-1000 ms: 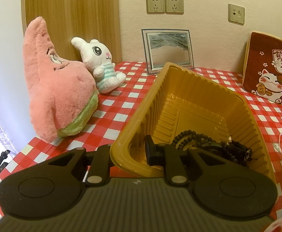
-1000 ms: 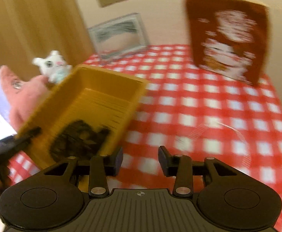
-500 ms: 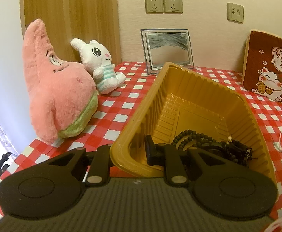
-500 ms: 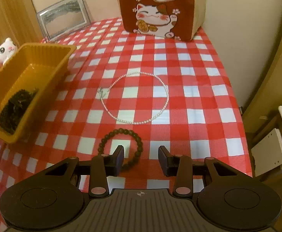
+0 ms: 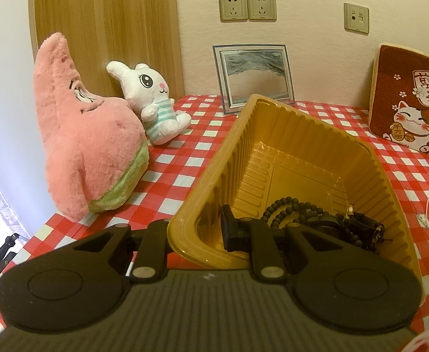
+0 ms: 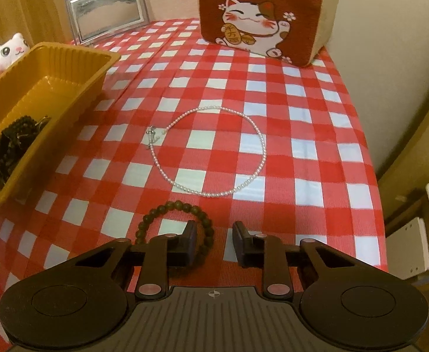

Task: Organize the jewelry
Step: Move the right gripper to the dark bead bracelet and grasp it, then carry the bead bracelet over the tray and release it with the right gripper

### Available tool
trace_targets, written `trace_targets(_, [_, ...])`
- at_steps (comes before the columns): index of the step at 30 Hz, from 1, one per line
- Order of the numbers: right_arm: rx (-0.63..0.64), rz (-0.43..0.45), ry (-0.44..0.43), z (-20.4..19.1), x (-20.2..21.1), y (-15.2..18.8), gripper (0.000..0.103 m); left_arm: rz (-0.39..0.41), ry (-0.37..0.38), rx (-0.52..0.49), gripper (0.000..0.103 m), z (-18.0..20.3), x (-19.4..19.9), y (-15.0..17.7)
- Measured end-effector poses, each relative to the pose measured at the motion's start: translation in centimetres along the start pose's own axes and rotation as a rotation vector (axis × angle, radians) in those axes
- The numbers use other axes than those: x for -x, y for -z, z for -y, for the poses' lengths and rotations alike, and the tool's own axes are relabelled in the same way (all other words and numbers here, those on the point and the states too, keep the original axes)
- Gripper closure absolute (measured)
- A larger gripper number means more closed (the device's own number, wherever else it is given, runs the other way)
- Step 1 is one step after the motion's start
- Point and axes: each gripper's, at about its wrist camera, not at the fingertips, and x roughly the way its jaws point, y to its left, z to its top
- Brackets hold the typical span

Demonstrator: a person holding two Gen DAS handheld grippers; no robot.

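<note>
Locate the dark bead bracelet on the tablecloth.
Right wrist view, bottom centre: the dark bead bracelet lies just below the pearl necklace, with the right gripper's left finger over it.

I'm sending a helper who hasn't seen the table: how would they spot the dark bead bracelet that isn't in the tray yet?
Start at the red-and-white checked tablecloth. To the right of the yellow tray lies a large white pearl necklace. Just nearer than it, by the right gripper, sits the dark bead bracelet: a small ring of chunky dark beads, not fine white ones.

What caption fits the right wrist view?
Right gripper, fingers closing, straddles a dark bead bracelet on the checked cloth, pearl necklace beyond.
</note>
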Motion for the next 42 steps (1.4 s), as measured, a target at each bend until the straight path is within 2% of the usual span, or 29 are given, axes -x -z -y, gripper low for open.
trace_targets(3, [0.032, 0.002, 0.011, -0.4, -0.3, -0.1, 0.077, 0.0, 0.0, -0.001, 0.086, 0.0, 0.0, 0.0])
trace_targets(10, [0.102, 0.009, 0.023, -1.4, -0.6, 0.1, 0.096, 0.002, 0.0, -0.002, 0.086, -0.1, 0.0, -0.1])
trace_targets(17, [0.076, 0.04, 0.003, -1.3, 0.7, -0.3, 0.097, 0.003, 0.0, -0.002, 0.086, 0.0, 0.0, -0.1])
trace_targets(24, [0.006, 0.136, -0.08, -1.4, 4.9, -2.6, 0.097, 0.004, 0.003, -0.002, 0.087, 0.0, 0.0, -0.2])
trace_targets(31, [0.002, 0.212, -0.171, -3.2, 7.8, -5.3, 0.097, 0.003, 0.003, 0.001, 0.087, 0.1, 0.1, -0.1])
trace_targets(42, [0.027, 0.232, -0.392, -9.1, 8.2, -8.4, 0.097, 0.005, 0.006, 0.007, 0.087, 0.2, 0.2, -0.1])
